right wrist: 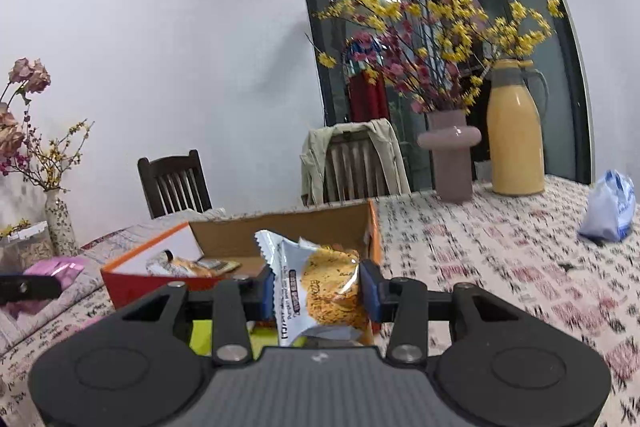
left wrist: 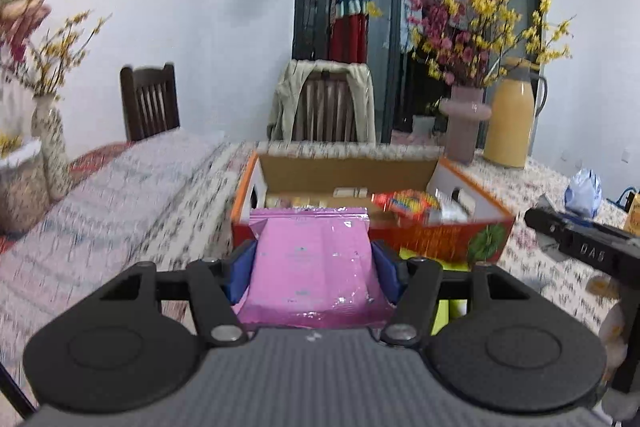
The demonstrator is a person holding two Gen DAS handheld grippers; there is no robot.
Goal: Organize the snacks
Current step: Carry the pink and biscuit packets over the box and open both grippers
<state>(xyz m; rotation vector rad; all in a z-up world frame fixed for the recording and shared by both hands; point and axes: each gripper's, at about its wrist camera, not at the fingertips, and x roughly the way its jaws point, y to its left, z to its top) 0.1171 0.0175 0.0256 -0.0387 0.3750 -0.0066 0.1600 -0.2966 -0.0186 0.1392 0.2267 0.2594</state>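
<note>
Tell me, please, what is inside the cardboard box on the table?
The box holds several snack packets, among them a red and yellow one and a tan one. Its front wall and the pink packet cover the rest.

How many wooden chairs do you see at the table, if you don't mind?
2: a bare dark chair on the left by the wall, and a jacket-draped chair behind the snack box. Others may be hidden.

Snack packet (right wrist: 320, 291) in right claw (right wrist: 318, 293)

Blurred tablecloth (left wrist: 120, 211); box (left wrist: 440, 239) contents partly hidden behind pink packet (left wrist: 316, 263).
</note>
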